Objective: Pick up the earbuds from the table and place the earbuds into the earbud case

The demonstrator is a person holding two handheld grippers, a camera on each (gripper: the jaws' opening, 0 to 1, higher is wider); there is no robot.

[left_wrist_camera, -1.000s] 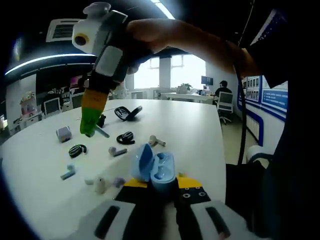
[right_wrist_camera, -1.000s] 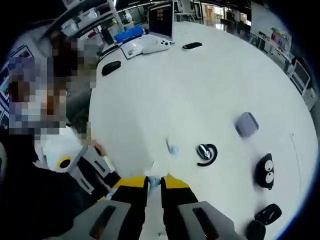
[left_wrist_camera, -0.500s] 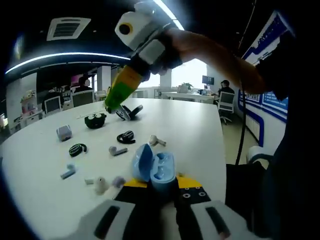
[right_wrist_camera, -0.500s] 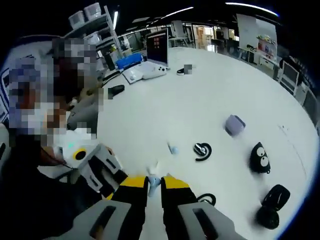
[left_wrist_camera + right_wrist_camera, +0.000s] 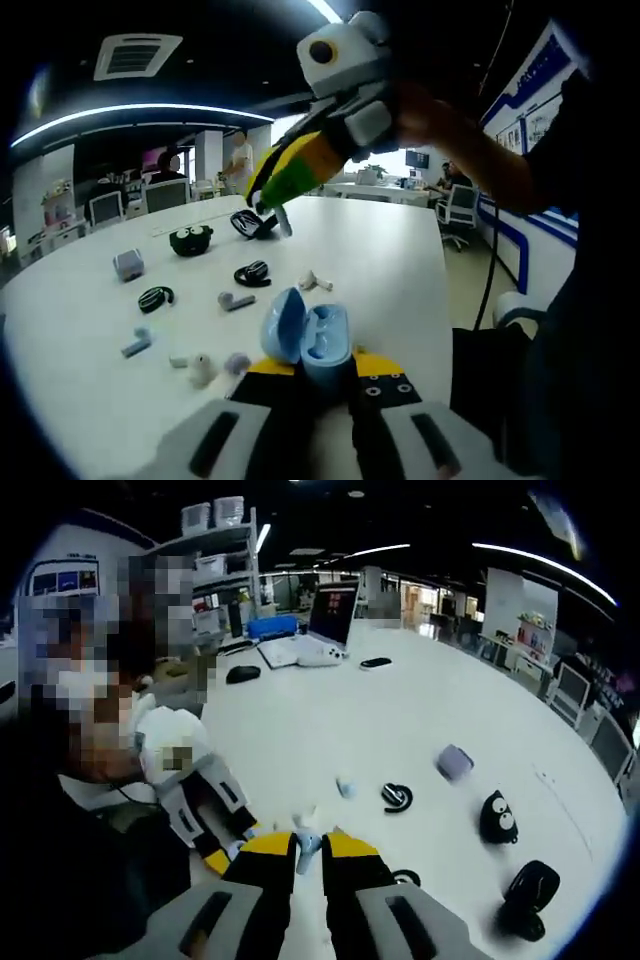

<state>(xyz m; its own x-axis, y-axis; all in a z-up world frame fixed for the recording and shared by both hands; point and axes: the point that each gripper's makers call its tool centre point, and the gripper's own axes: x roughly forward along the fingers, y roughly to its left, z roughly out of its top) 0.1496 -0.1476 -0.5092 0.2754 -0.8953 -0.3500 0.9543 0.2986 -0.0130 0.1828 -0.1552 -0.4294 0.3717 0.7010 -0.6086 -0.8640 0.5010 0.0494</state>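
An open blue earbud case [image 5: 306, 338] sits upright at the near table edge, with my left gripper [image 5: 315, 366] shut on its base. My right gripper [image 5: 272, 203] hangs in the air above and beyond the case, held by a hand. It is shut on a pale blue earbud [image 5: 283, 219]. In the right gripper view that earbud [image 5: 308, 841] pokes out between the tips of the right gripper [image 5: 308, 848], and the left gripper [image 5: 205, 818] lies low at the left. Loose earbuds [image 5: 236, 300] [image 5: 313, 281] lie on the white table [image 5: 380, 255].
Beyond the case lie black ear-hook buds [image 5: 251, 273] [image 5: 155, 297], a grey case [image 5: 127, 265], a black case with eyes [image 5: 190, 240] and an open black case [image 5: 255, 224]. A laptop [image 5: 330, 615] and a mouse [image 5: 243, 673] sit at the table's far side. A person stands close at the left [image 5: 60, 810].
My right gripper has lifted and swung to the right across the left gripper view, carrying the pale blue earbud. The left gripper and the case have stayed put.
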